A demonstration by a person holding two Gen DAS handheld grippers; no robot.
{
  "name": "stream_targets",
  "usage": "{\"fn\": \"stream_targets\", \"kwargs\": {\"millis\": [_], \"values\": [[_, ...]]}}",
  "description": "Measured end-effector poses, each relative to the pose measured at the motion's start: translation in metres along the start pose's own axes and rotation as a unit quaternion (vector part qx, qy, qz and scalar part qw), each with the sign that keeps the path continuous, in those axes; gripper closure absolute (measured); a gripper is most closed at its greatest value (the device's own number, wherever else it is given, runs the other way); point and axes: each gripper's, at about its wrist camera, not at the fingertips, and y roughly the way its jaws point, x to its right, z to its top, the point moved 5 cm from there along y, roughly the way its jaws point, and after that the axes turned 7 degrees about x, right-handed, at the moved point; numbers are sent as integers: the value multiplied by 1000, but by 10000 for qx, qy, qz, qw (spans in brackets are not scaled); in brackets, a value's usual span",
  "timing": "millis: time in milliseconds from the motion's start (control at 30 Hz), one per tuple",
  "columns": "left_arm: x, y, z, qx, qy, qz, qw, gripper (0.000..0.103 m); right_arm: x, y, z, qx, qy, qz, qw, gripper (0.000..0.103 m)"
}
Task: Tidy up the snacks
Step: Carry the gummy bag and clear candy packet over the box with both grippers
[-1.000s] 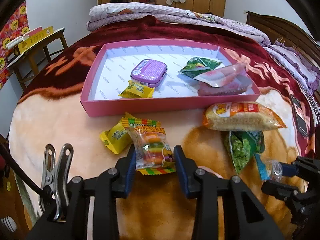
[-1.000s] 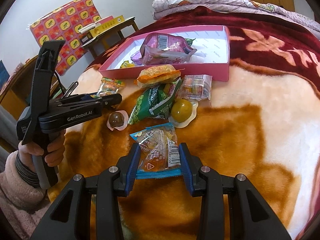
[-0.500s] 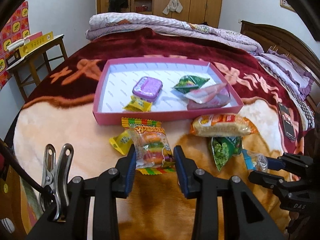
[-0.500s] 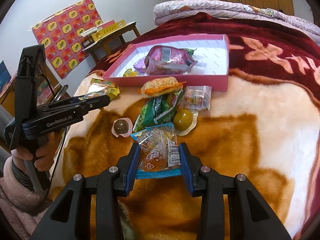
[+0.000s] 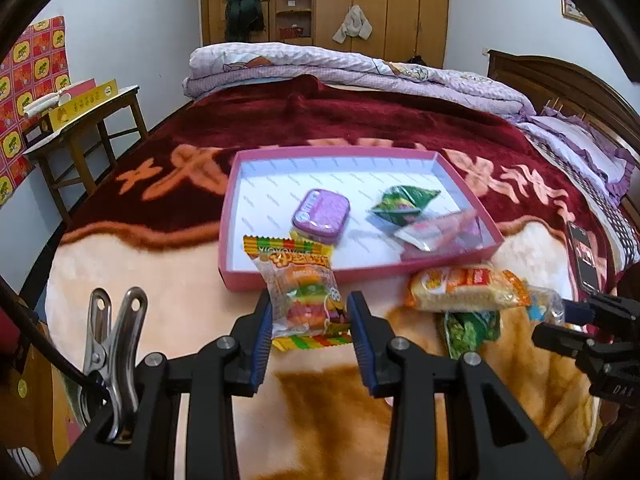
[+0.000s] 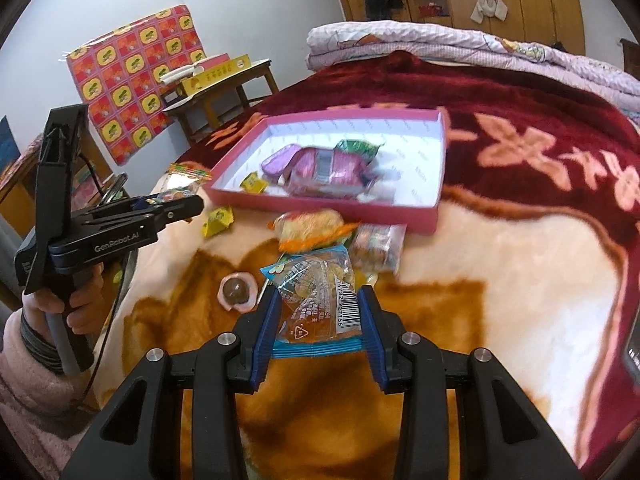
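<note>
Left gripper (image 5: pixel 310 318) jaws are clamping the burger gummy pack (image 5: pixel 304 292), now lifted toward the pink tray (image 5: pixel 240 280) at 12 o'clock; right gripper (image 6: pixel 318 322) jaws are pinching the blue-edged snack packet (image 6: pixel 316 292), likewise raised off the bed, so both are heading trayward.

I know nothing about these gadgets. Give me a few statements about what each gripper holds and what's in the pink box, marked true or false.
1. The left gripper holds a burger gummy packet. True.
2. The right gripper is empty. False: it is shut on a blue-edged clear packet.
3. A purple tin lies in the pink box. True.
4. The pink box sits on a wooden floor. False: it rests on a blanket.
</note>
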Motion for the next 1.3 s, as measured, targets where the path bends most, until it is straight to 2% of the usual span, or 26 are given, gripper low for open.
{"fn": "stream_targets", "kwargs": {"millis": [700, 1300], "values": [[-12, 37, 35, 41, 1, 103, 9999, 65, 27, 17, 59, 352, 87, -318, 9988, 63], [-15, 73, 47, -78, 33, 79, 9999, 65, 41, 57, 93, 274, 10, -460, 9986, 63]]}}
